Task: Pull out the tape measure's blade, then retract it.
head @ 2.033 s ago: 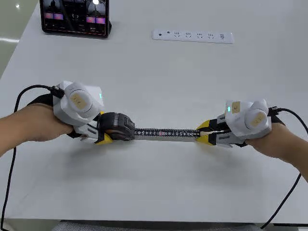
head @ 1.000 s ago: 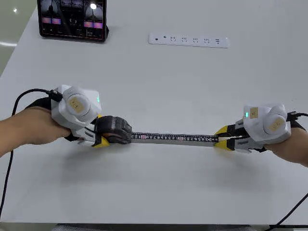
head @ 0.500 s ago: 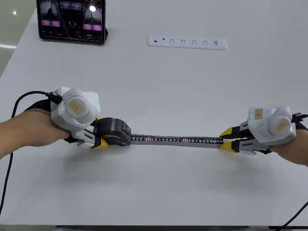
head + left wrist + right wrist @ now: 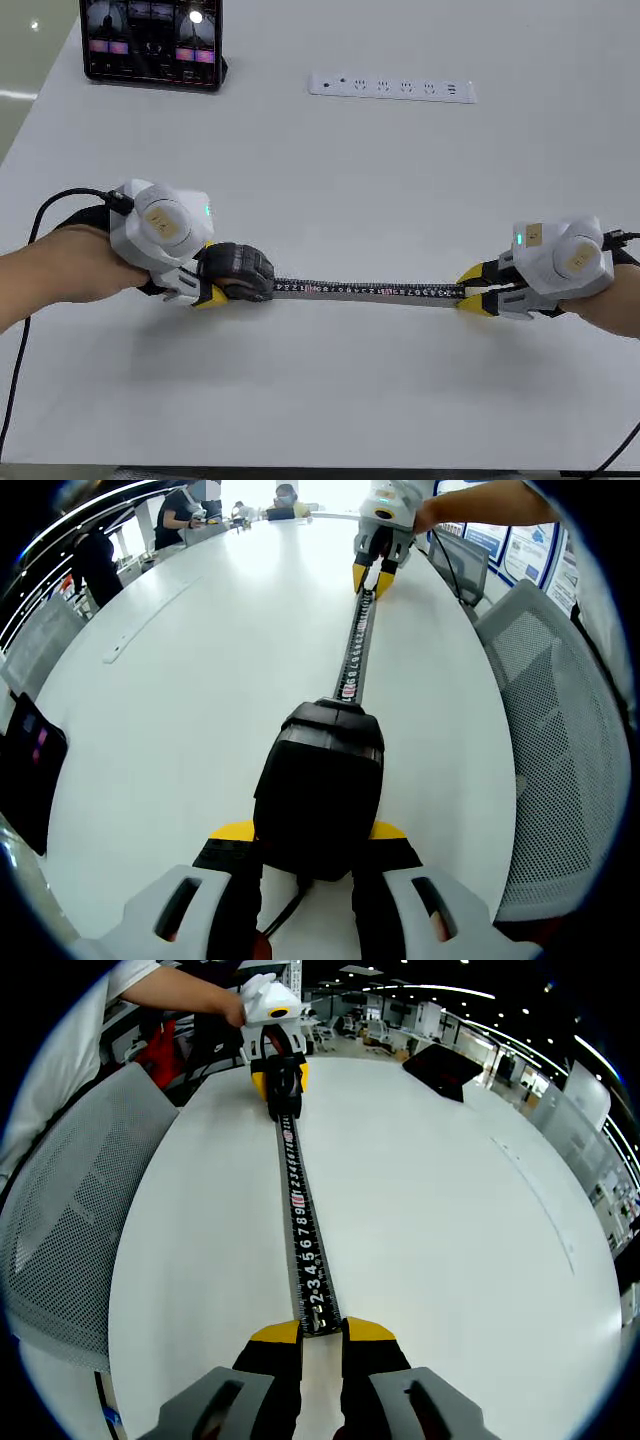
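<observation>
— White workbench top [image 4: 330, 180], long white power strip [image 4: 390, 87] and dark tablet screen [image 4: 152, 40] at the far edge. Black, rounded tape measure case [image 4: 238, 271] down on the bench, clamped between the jaws of the left gripper [image 4: 222, 284]?
— Yes, clamped on both sides, seen plainly in the left gripper view. Narrow numbered steel blade [image 4: 370, 290] drawn out low over the bench, its tip pinched tight in the right gripper [image 4: 470, 288], well apart from the case.
— Step in hand?
— Probably the end of the pull-out; a good length out already.
— Next?
— Likely the retract: keep the case held firm, bring the right gripper back toward it along the blade's line, feeding slowly. Not letting go at full reach, or risk of the blade whipping back and twisting
</observation>
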Demonstrator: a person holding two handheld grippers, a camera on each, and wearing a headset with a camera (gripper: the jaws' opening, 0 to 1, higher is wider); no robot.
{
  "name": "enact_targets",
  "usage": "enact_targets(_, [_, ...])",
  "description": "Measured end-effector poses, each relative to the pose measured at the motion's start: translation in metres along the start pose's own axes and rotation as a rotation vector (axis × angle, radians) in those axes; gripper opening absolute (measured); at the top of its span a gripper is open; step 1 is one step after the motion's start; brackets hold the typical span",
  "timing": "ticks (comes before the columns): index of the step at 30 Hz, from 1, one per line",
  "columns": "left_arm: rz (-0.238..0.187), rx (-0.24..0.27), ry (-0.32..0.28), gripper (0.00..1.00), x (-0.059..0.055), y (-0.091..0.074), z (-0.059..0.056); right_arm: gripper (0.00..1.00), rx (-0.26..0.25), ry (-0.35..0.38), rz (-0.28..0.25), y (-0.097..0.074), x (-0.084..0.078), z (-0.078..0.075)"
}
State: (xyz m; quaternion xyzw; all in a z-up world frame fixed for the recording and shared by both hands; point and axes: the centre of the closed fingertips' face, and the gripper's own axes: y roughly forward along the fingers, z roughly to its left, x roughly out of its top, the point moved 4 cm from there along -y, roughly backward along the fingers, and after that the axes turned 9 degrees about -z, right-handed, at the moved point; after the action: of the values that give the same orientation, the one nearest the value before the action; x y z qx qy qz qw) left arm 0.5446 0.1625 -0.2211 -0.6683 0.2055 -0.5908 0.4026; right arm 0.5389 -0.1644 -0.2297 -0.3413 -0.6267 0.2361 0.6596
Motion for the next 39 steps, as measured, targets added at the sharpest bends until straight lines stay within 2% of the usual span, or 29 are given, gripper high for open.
enact_targets(13, [0.007, -0.003, 0.002, 0.30, 0.0002, 0.0005, 0.0001, 0.11, 0.005, 0.005, 0.023, -0.0004, -0.0013, 0.0002])
enact_targets(22, [0.004, 0.003, 0.005, 0.30, 0.0003, 0.0006, -0.0006, 0.13, -0.003, 0.011, 0.020, 0.0006, -0.0014, 0.0005])
enact_targets(24, [0.000, 0.006, -0.011, 0.32, 0.0012, 0.0010, -0.0010, 0.17, 0.000, 0.021, 0.021, 0.0013, -0.0006, 0.0013])
enact_targets(25, [-0.001, 0.007, -0.017, 0.37, 0.0017, 0.0012, -0.0011, 0.18, 0.002, 0.028, 0.020, 0.0019, 0.0000, 0.0019])
enact_targets(27, [-0.003, 0.008, -0.006, 0.41, 0.0023, 0.0008, -0.0014, 0.20, 0.000, 0.035, 0.021, 0.0019, -0.0002, 0.0016])
enact_targets(31, [-0.002, 0.004, -0.008, 0.40, 0.0014, 0.0001, -0.0014, 0.22, -0.004, 0.041, 0.024, 0.0011, -0.0018, 0.0002])
enact_targets(35, [-0.011, 0.005, -0.005, 0.39, 0.0030, -0.0007, -0.0012, 0.22, -0.005, 0.052, 0.015, 0.0010, -0.0007, 0.0002])
enact_targets(39, [-0.020, 0.005, -0.021, 0.41, 0.0039, -0.0022, -0.0018, 0.24, -0.018, 0.084, -0.016, -0.0005, 0.0043, -0.0009])
